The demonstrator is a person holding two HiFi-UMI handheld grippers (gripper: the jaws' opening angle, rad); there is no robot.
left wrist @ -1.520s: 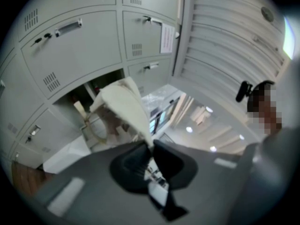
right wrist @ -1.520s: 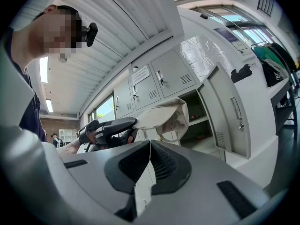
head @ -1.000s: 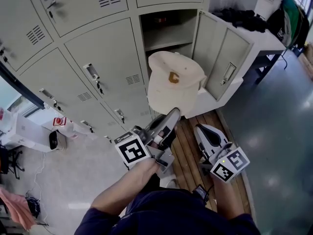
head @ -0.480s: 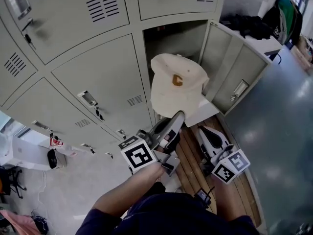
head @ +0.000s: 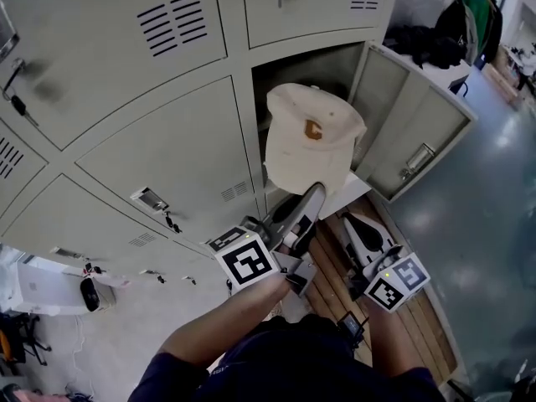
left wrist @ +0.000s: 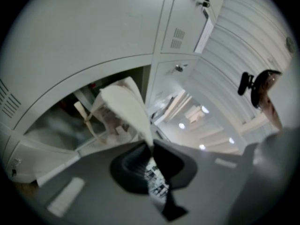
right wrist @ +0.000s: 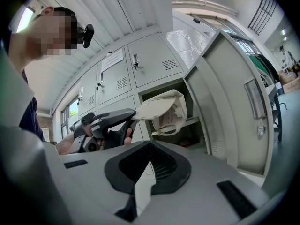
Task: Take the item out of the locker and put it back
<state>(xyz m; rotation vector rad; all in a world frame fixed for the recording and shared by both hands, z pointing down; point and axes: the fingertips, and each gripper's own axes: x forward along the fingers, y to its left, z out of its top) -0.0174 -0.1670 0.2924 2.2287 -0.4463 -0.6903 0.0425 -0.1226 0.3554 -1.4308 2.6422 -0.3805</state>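
We face a wall of pale grey lockers (head: 159,132), one compartment (head: 306,67) standing open with its door (head: 410,132) swung out to the right. In front of that opening we hold the cream cap (head: 310,145) up, our left gripper (head: 312,193) clamped on its brim edge. Our right gripper (head: 350,222) sits lower, just beside the left, its jaws together on nothing.
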